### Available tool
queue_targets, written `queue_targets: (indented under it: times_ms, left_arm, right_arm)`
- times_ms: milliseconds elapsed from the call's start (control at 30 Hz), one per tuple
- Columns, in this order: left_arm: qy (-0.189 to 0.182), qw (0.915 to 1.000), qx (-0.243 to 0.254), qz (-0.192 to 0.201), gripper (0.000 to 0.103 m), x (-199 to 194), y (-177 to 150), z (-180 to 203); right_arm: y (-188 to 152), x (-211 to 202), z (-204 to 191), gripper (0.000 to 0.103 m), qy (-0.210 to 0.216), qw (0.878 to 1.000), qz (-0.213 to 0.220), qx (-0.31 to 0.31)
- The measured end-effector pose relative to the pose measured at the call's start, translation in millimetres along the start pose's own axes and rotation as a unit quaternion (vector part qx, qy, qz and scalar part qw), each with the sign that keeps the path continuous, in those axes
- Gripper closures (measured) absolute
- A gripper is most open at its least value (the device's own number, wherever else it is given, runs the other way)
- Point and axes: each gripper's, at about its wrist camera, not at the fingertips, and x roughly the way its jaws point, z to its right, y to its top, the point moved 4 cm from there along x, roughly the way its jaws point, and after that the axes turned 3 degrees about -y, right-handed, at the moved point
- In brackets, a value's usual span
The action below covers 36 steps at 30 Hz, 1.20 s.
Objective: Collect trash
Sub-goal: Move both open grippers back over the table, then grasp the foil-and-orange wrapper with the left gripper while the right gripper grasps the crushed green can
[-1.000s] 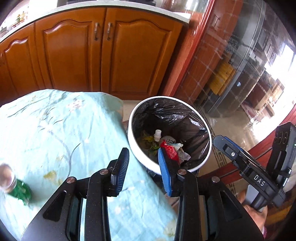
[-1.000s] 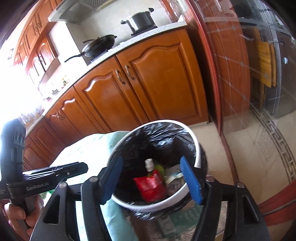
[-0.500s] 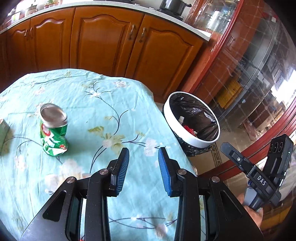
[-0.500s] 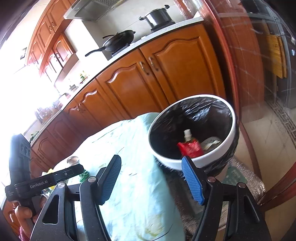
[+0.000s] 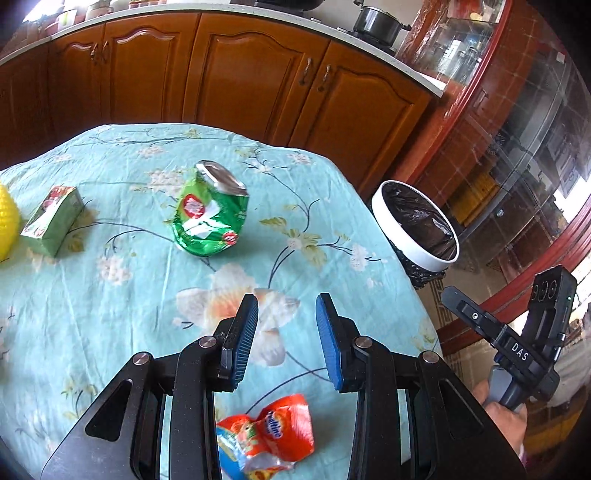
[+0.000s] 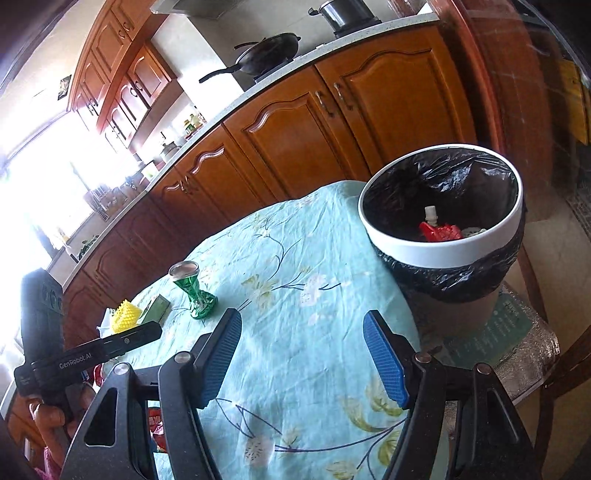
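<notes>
Left gripper [image 5: 284, 341] tilted down over bench [image 5: 110, 295], fingers part open, empty, above wrapper [image 5: 266, 439]. Right gripper [image 6: 301, 356] wide open, empty, bin [image 6: 443, 254] ahead.

A home kitchen: wooden cabinets [image 6: 332, 140] run under a pale countertop [image 6: 258, 96] carrying a wok [image 6: 266, 55] and a lidded pot [image 6: 343, 13], with a floral-clothed table [image 6: 295, 295] just before the cabinets.

Behind the bench's flowered turquoise cloth [image 5: 122, 295], a run of brown wooden cabinet doors [image 5: 255, 77] under a pale counter [image 6: 280, 70] carrying a black wok [image 6: 266, 55] and a lidded steel pot [image 6: 341, 13]; glass-fronted cabinet [image 5: 517, 147] rightward.
</notes>
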Motion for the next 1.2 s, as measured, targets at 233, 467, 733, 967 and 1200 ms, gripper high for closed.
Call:
queue_targets:
  times_ms: [233,467,733,967,1200]
  left_arm:
    - [-0.002,0.9998,-0.003,-0.021,0.069,-22.2,-33.8,-24.0]
    - [-0.020,0.9988,0.017,-0.042,0.065,-42.1,-71.8,-25.3]
    - [0.009,0.9945,0.092,-0.049,0.065,-27.6,-88.2,-6.6]
    - [0.033,0.9930,0.100,-0.052,0.099,-0.4,-83.8,-15.1]
    - [0.049,0.9967,0.064,-0.010,0.102,-21.3,-65.9,-43.4]
  right_arm:
    - [-20.1,8.7,-31.1,0.033,0.023,0.999,-0.022,-0.021]
    - [-33.4,18.3,-50.3,0.033,0.038,0.998,-0.040,-0.027]
    - [-34.3,32.1,-69.7,0.033,0.050,0.996,-0.054,-0.041]
    - [-29.6,51.1,-81.0,0.033,0.058,0.995,-0.067,-0.044]
    - [-20.9,77.1,-94.0,0.035,0.064,0.994,-0.076,-0.045]
